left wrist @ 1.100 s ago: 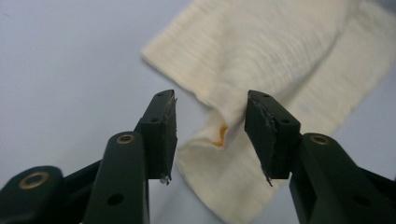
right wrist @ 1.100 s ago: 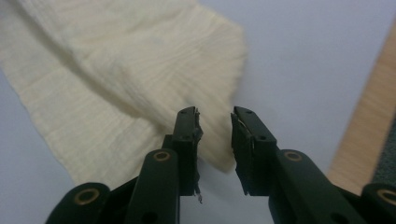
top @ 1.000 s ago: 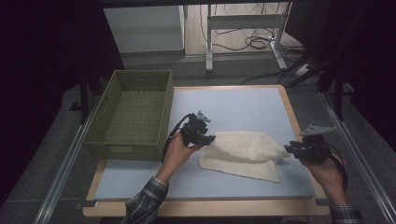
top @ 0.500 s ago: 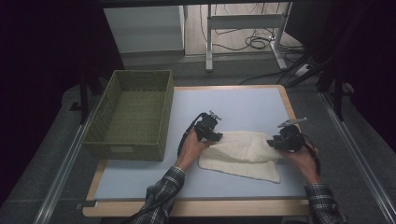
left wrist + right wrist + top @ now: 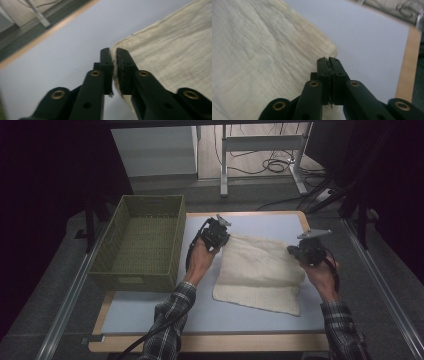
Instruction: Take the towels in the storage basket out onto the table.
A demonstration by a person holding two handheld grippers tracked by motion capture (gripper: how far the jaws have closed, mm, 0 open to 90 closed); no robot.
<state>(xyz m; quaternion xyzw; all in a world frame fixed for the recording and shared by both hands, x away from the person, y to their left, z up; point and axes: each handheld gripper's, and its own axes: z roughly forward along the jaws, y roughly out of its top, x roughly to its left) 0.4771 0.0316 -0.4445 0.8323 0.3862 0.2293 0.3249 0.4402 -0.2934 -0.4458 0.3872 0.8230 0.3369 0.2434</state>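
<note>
A cream towel (image 5: 260, 270) lies spread on the blue mat (image 5: 150, 312), its near part still doubled along a fold. My left gripper (image 5: 216, 234) is at the towel's far left corner. In the left gripper view its jaws are shut (image 5: 113, 53) on the towel's edge (image 5: 175, 47). My right gripper (image 5: 307, 251) is at the towel's far right corner. In the right gripper view its jaws (image 5: 327, 60) are pressed together with a thin sliver of cloth between them, and the towel (image 5: 262, 57) stretches off to the left.
A green woven basket (image 5: 145, 240), with nothing in it, stands left of the mat, close to my left hand. The table's wooden rim (image 5: 310, 220) runs just beyond the right gripper. Dark floor, desk legs and cables (image 5: 270, 165) lie past the far edge.
Both grippers have moved away from the person toward the far side, drawing the towel's upper layer with them. The towel has opened from a narrow folded strip into a wide sheet.
</note>
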